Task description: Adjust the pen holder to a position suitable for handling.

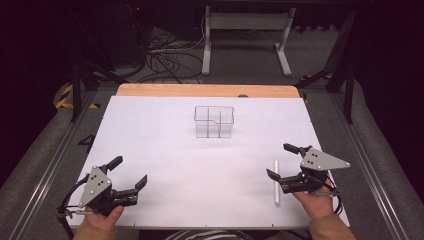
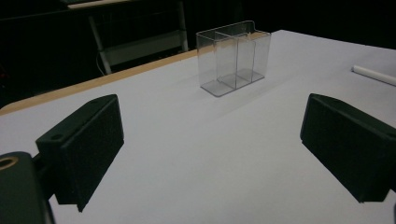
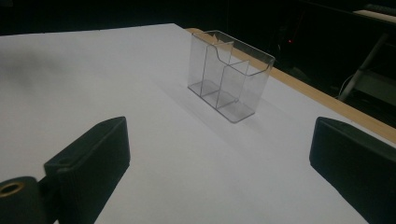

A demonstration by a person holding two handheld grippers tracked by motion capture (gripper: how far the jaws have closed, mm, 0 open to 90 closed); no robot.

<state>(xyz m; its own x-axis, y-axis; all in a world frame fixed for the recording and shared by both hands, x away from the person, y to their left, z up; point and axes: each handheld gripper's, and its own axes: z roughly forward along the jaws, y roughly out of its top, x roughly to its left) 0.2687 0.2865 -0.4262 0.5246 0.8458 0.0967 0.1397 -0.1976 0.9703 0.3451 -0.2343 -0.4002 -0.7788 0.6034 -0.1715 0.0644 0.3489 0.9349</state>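
A clear plastic box (image 1: 214,121) with inner dividers stands empty on the white table top (image 1: 165,145), toward the back middle. It also stands ahead of the jaws in the left gripper view (image 2: 233,58) and in the right gripper view (image 3: 229,74). A white stick (image 1: 276,181) lies flat at the front right, just left of my right gripper (image 1: 281,161), and its end (image 2: 373,74) shows at the right edge of the left gripper view. My left gripper (image 1: 129,171) rests at the front left. Both grippers are open with nothing between their jaws.
A wooden strip (image 1: 207,90) runs along the table's far edge. Beyond it stand a white metal frame (image 1: 245,35) and tangled cables (image 1: 160,57) on the floor. Metal rails (image 1: 47,165) flank the table on both sides.
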